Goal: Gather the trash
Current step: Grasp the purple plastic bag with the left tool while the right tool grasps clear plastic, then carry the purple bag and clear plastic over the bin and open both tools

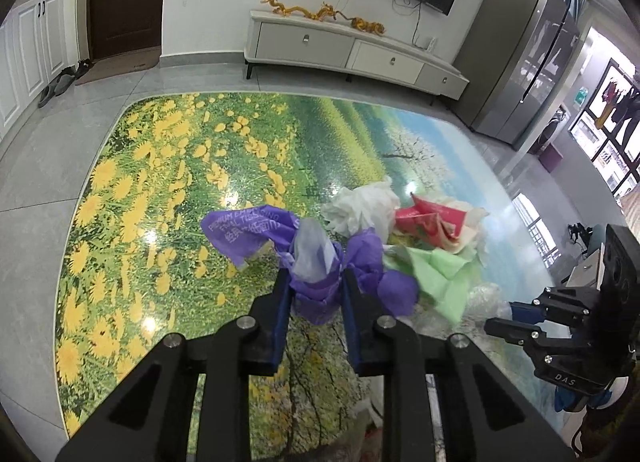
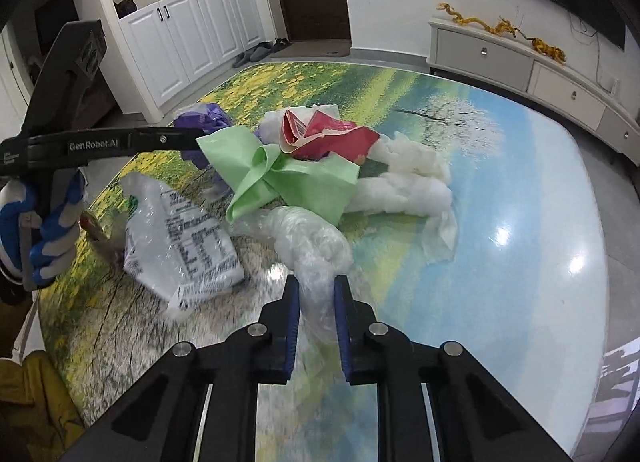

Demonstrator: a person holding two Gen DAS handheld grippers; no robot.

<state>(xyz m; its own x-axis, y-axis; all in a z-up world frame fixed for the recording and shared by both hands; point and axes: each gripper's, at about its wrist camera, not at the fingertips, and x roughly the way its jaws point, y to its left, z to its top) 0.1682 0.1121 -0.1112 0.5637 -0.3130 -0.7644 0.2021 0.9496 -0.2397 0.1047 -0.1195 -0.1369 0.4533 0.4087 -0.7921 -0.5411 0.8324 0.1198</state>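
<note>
Two handheld grippers work a heap of litter on a glossy surface (image 1: pixel 168 165) printed with a meadow scene. The left gripper (image 1: pixel 315 282) has its jaws pinching a crumpled purple tissue wrapper (image 1: pixel 320 294), whose printed tail trails off toward ten o'clock. In the right wrist view, the right gripper (image 2: pixel 316 288) has its jaws closed on a wad of clear plastic film (image 2: pixel 310 242). The rest of the trash lies just beyond both grippers, toward twelve and one o'clock: a green plastic sheet (image 2: pixel 280 177), a torn red packet (image 2: pixel 332 139), white crumpled tissue (image 2: pixel 404 185), and, at ten o'clock from the right gripper, a clear printed bag (image 2: pixel 188 238) that looks blurred. The pieces overlap and touch one another, so a lift could drag neighbours along; the green sheet rests against the clear film and may ride up with it, then slide off over the surface's edge. Both grips look shallow, on thin, slippery material, and either piece could slip free if pulled fast. The two grippers sit near each other, so crossing paths risks a knock. No bin is visible in either view.
</note>
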